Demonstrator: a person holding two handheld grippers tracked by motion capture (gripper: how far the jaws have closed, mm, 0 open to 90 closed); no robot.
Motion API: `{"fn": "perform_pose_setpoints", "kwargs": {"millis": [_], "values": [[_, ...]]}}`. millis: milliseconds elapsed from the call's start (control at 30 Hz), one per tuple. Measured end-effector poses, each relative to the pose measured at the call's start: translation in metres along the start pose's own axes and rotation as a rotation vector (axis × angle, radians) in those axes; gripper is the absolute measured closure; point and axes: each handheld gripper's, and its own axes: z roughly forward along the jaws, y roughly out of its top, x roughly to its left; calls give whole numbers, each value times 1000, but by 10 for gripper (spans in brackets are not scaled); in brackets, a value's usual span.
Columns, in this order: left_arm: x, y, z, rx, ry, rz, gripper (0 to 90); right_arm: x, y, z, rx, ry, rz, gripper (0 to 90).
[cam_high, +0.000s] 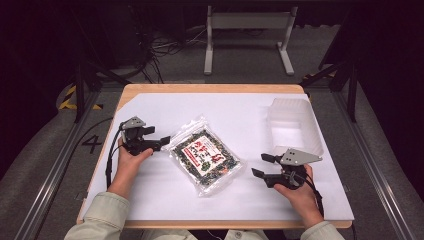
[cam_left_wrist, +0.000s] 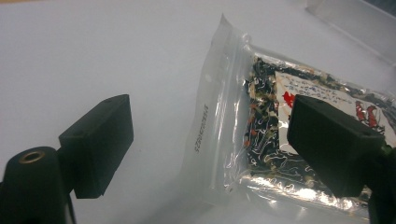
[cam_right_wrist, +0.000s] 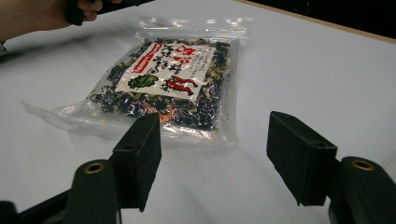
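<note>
A clear zip bag of dark dried food with a white and red label (cam_high: 206, 155) lies flat on the white table cover, turned at an angle. My left gripper (cam_high: 163, 141) points at the bag's zip edge from the left; its jaws stand open, one jaw above the bag (cam_left_wrist: 261, 126) and nothing pressed between them. My right gripper (cam_high: 261, 165) rests to the right of the bag, open and empty, facing the bag's bottom edge (cam_right_wrist: 173, 79). A hand holds each gripper.
A translucent plastic tub (cam_high: 292, 122) stands at the back right of the white cover (cam_high: 240, 112). The wooden table edge (cam_high: 210, 88) runs along the far side. A metal stand and cables sit on the floor beyond.
</note>
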Motion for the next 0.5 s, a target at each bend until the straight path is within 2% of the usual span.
{"fn": "perform_pose_setpoints", "kwargs": {"millis": [133,367,500], "values": [[2,-2,5,20,-8,-9,161,1,-1,-1,3,-2,1,356],[5,-7,14,83,-33,-56,219,2,-2,-3,3,-1,0,356],[5,-8,17,109,-40,-65,238,2,-2,-2,4,2,-2,355]]}}
